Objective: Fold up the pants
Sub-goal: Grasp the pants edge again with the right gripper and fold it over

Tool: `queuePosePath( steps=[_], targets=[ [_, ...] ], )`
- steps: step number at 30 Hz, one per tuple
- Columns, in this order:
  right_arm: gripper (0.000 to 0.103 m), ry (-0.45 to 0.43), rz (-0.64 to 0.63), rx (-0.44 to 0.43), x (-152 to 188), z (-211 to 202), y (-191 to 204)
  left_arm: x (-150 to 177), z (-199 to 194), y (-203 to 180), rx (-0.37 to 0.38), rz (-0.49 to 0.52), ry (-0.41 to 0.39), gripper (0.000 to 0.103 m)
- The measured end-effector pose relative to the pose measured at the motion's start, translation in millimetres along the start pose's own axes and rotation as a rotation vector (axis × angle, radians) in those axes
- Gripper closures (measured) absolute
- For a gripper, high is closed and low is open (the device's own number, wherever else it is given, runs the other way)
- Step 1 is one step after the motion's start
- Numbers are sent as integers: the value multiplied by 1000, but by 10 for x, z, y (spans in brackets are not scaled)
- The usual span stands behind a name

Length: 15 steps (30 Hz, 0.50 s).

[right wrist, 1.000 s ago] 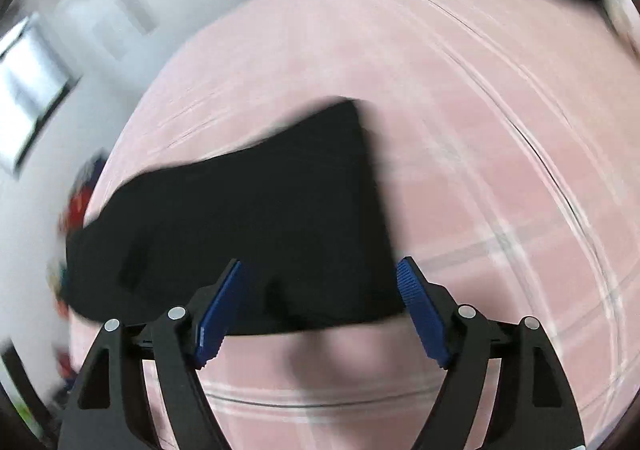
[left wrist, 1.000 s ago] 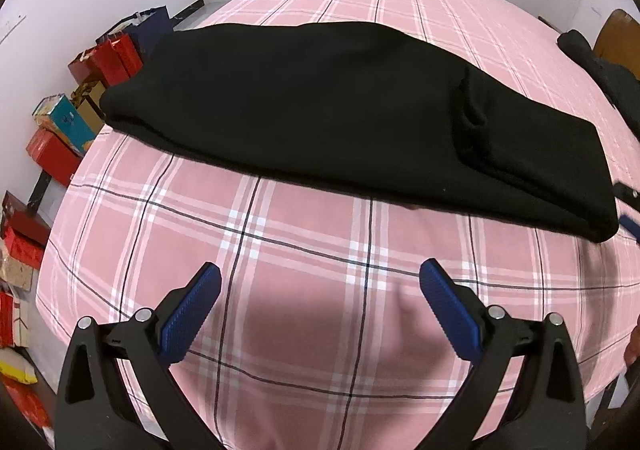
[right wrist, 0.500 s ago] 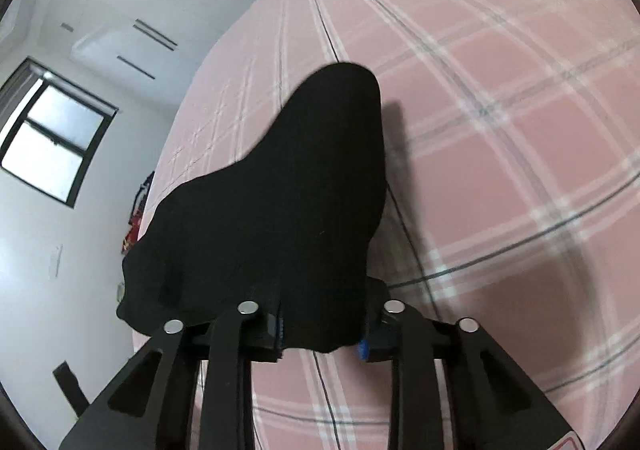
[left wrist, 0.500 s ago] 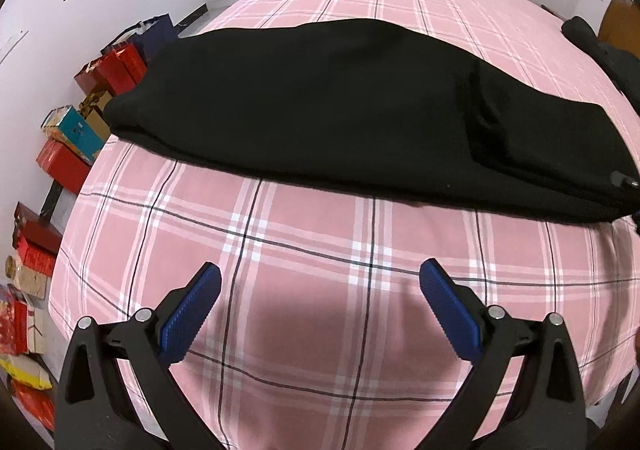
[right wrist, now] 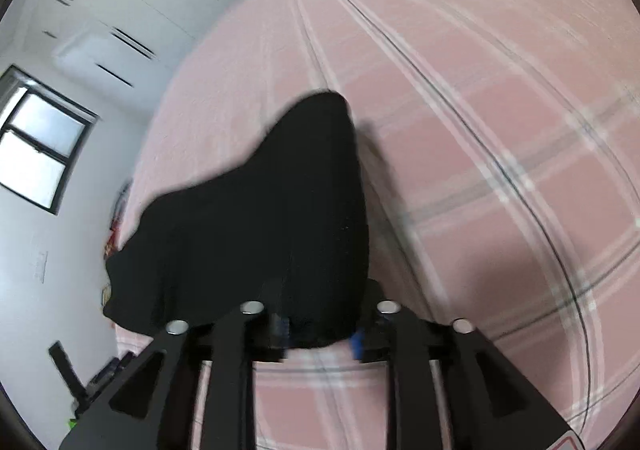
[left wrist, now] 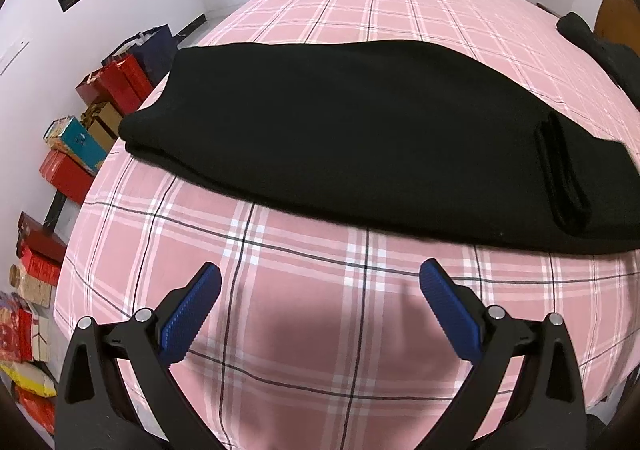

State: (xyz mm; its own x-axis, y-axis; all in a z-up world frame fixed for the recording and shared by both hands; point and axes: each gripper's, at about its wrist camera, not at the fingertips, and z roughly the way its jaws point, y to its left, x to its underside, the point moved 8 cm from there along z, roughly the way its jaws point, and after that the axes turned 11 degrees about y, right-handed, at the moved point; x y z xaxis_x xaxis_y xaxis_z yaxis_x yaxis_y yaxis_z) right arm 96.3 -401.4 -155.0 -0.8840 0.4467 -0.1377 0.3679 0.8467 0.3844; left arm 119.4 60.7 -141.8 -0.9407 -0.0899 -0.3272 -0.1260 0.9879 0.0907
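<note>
The left gripper (left wrist: 320,286) has its jaws spread wide, and nothing is between its blue pads (left wrist: 188,314). It hovers above the pink plaid bed cover (left wrist: 320,330), near the front edge of the bed, and its shadow falls on the cloth under it. It does not touch the black pants (left wrist: 340,130), which lie flat on the cover just beyond it. The pants stretch across the bed from the left edge toward the right side, and near their right end a folded band of fabric (left wrist: 560,178) is visible.

To the left of the bed, red boxes and bags (left wrist: 116,82) stand along the white wall. At the far right a second dark garment (left wrist: 600,46) lies on the cover, well apart from the pants.

The right gripper (right wrist: 320,330) has its jaws drawn close together, and they hold one end of the pants (right wrist: 260,230) between them. From this view the fabric runs away from the gripper over the bed cover (right wrist: 500,170) toward the wall with the window (right wrist: 36,154). This view is a little blurred, so I cannot tell the exact edge that is held.
</note>
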Motion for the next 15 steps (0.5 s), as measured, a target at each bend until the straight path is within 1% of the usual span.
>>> queuePosePath(
  steps=[1,2,3,4,5,6,7,8,9,10,11,12,13,15],
  targets=[
    [65,-57,-25,98,8,-125,34,3,-3,-12,0,3,-1,6],
    [65,-121,-64,125,22,-277,149,2,-10,-21,0,5,-4,6],
    [63,-178,-100,126,51,-424,302,1,-16,-24,2,7,-7,6],
    [47,-223,-152,121,109,-554,561,2,-25,-30,5,8,-11,6],
    [29,-230,-206,115,165,-575,788,3,-29,-37,4,9,-12,6],
    [25,-218,-274,118,235,-538,1038,3,-33,-42,5,11,-13,6],
    [24,-182,-373,139,336,-408,1374,2,-34,-45,6,11,-14,6],
    [25,-154,-437,151,416,-280,1604,1,-39,-46,6,13,-16,6],
    [25,-121,-493,165,511,-88,1855,-6,-42,-40,8,12,-17,6],
    [25,-99,-521,172,566,40,1986,-3,-48,-37,10,10,-19,6],
    [28,-75,-547,187,619,196,2113,-4,-58,-25,13,5,-23,6],
    [29,-56,-564,212,595,362,2206,-5,-65,-13,17,1,-25,6],
    [29,-39,-572,256,618,529,2252,-5,-68,4,25,-6,-25,6],
    [37,-12,-572,320,619,752,2215,-11,-62,27,39,-16,-21,6]
  ],
)
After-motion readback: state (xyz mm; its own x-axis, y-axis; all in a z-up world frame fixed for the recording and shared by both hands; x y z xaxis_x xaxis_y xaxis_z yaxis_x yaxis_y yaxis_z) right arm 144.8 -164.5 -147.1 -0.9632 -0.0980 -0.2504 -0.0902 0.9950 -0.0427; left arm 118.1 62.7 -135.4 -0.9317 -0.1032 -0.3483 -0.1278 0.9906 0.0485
